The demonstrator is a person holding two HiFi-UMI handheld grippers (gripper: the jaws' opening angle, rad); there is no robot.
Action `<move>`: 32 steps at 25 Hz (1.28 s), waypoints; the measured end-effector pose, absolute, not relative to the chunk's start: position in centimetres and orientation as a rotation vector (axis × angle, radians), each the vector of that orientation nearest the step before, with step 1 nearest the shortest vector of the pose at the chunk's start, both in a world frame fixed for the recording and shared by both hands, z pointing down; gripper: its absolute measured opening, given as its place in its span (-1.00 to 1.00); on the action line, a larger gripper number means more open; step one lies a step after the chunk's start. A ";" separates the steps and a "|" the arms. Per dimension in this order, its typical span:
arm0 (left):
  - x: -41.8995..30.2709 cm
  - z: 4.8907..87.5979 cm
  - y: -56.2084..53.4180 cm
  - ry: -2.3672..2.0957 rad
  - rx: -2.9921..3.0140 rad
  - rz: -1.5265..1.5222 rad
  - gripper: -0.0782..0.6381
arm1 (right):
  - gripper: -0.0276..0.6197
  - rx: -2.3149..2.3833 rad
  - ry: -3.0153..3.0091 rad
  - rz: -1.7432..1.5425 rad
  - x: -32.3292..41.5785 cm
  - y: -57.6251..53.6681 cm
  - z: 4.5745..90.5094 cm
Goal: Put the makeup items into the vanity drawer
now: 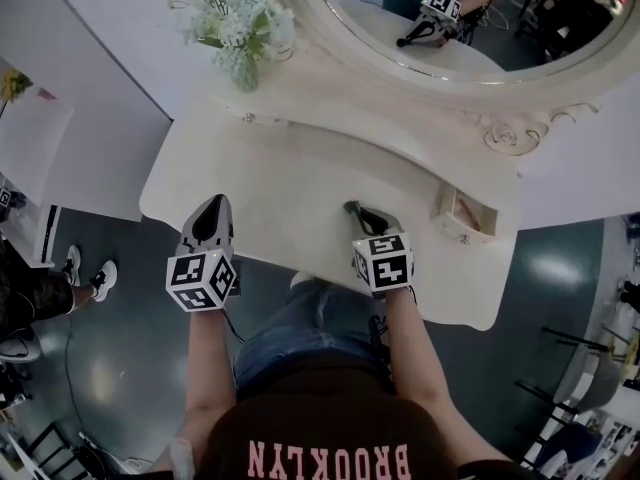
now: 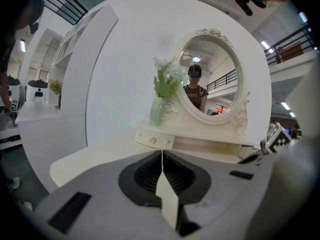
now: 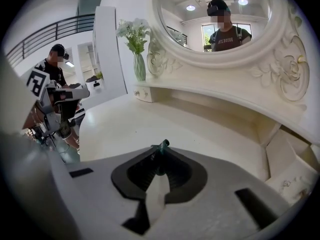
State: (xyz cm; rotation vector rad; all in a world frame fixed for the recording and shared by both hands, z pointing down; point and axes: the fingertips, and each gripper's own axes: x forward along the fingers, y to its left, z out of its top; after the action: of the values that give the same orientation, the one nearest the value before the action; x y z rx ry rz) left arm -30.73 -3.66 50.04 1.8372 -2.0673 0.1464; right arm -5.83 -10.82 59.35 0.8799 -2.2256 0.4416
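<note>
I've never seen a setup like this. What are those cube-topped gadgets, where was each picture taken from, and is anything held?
No robot here: a person holds hand-operated tongs in each hand; the marked cubes belong to them. One picture comes from a camera on the person's head, looking down; the other two from cameras riding on the tongs. Below is a white vanity table with an oval mirror, a vase of flowers and a small open drawer. The left tongs are shut and empty. The right tongs pinch a slim dark item, too small to identify.
</note>
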 end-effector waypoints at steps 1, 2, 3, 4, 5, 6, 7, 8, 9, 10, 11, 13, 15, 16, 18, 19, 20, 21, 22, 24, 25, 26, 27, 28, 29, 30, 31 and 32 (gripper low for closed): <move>-30.6 49.8 -3.9 -2.067 1.842 0.143 -0.76 | -0.85 0.881 -2.228 0.436 -5.7 -10.9 59.0; -30.5 49.5 -4.2 -2.067 1.846 0.138 -0.76 | -0.85 0.883 -2.232 0.430 -5.6 -11.1 58.6; -30.3 49.2 -4.5 -2.067 1.852 0.133 -0.76 | -0.85 0.885 -2.237 0.424 -5.4 -11.4 58.1; -30.1 48.9 -4.8 -2.066 1.859 0.129 -0.76 | -0.85 0.889 -2.243 0.420 -5.2 -11.7 57.5; -29.9 48.6 -5.0 -2.063 1.867 0.127 -0.76 | -0.85 0.893 -2.250 0.418 -5.1 -12.0 56.9; -29.6 48.4 -5.3 -2.059 1.875 0.128 -0.76 | -0.85 0.899 -2.258 0.419 -4.9 -12.2 56.4; -29.3 48.2 -5.6 -2.054 1.881 0.128 -0.76 | -0.85 0.905 -2.266 0.423 -4.7 -12.5 55.9; -29.0 48.0 -5.8 -2.049 1.888 0.128 -0.76 | -0.85 0.912 -2.273 0.429 -4.5 -12.7 55.5; -28.7 47.8 -6.2 -2.044 1.895 0.128 -0.76 | -0.85 0.918 -2.280 0.433 -4.3 -12.8 55.1; -28.5 47.5 -6.5 -2.040 1.903 0.128 -0.76 | -0.85 0.923 -2.286 0.435 -4.2 -12.9 54.8; -28.2 47.3 -6.9 -2.036 1.912 0.126 -0.76 | -0.85 0.927 -2.290 0.434 -4.0 -13.0 54.6; -27.7 46.8 -7.6 -2.029 1.930 0.121 -0.76 | -0.85 0.932 -2.295 0.427 -3.6 -13.2 54.1; -27.2 46.5 -8.3 -2.025 1.943 0.119 -0.76 | -0.85 0.937 -2.299 0.418 -3.0 -13.4 53.6; -26.9 46.4 -8.7 -2.022 1.948 0.118 -0.76 | -0.85 0.942 -2.301 0.413 -2.6 -13.6 53.4; -26.2 46.1 -9.5 -2.015 1.958 0.108 -0.76 | -0.85 0.963 -2.305 0.407 -1.6 -14.2 52.7; -25.8 45.9 -10.0 -2.009 1.965 0.101 -0.76 | -0.85 0.979 -2.307 0.407 -1.0 -14.5 52.4; -25.3 45.7 -10.4 -2.001 1.974 0.096 -0.76 | -0.85 0.996 -2.307 0.411 -0.4 -14.9 52.1; -24.7 45.5 -10.8 -1.992 1.985 0.093 -0.76 | -0.85 1.011 -2.306 0.415 0.2 -15.2 51.9; -24.1 45.4 -11.2 -1.983 1.996 0.094 -0.76 | -0.85 1.025 -2.303 0.419 0.8 -15.5 51.7; -22.5 45.5 -12.0 -1.959 2.019 0.099 -0.76 | -0.84 1.050 -2.291 0.421 2.3 -15.9 51.5; -21.7 45.5 -12.4 -1.947 2.030 0.099 -0.76 | -0.84 1.063 -2.284 0.420 3.0 -16.2 51.4; -21.0 45.5 -12.8 -1.936 2.039 0.099 -0.76 | -0.84 1.076 -2.278 0.418 3.8 -16.4 51.2; -20.3 45.5 -13.1 -1.927 2.048 0.098 -0.76 | -0.84 1.088 -2.273 0.417 4.5 -16.7 51.1; -19.8 45.5 -13.4 -1.919 2.055 0.099 -0.76 | -0.84 1.101 -2.268 0.418 5.1 -16.9 50.9; -19.3 45.4 -13.6 -1.912 2.061 0.099 -0.76 | -0.84 1.114 -2.265 0.420 5.8 -17.0 50.7; -18.8 45.3 -13.9 -1.906 2.066 0.100 -0.76 | -0.84 1.126 -2.263 0.423 6.4 -17.2 50.6; -18.4 45.2 -14.2 -1.901 2.072 0.099 -0.76 | -0.84 1.136 -2.260 0.424 7.1 -17.3 50.6; -17.9 45.1 -14.5 -1.896 2.078 0.098 -0.76 | -0.84 1.145 -2.256 0.423 7.7 -17.3 50.5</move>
State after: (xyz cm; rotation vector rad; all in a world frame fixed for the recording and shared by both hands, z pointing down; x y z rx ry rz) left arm -17.89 -14.51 45.13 2.0775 -1.8965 0.0978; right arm 7.70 -17.32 50.53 1.1447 -2.2565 0.4225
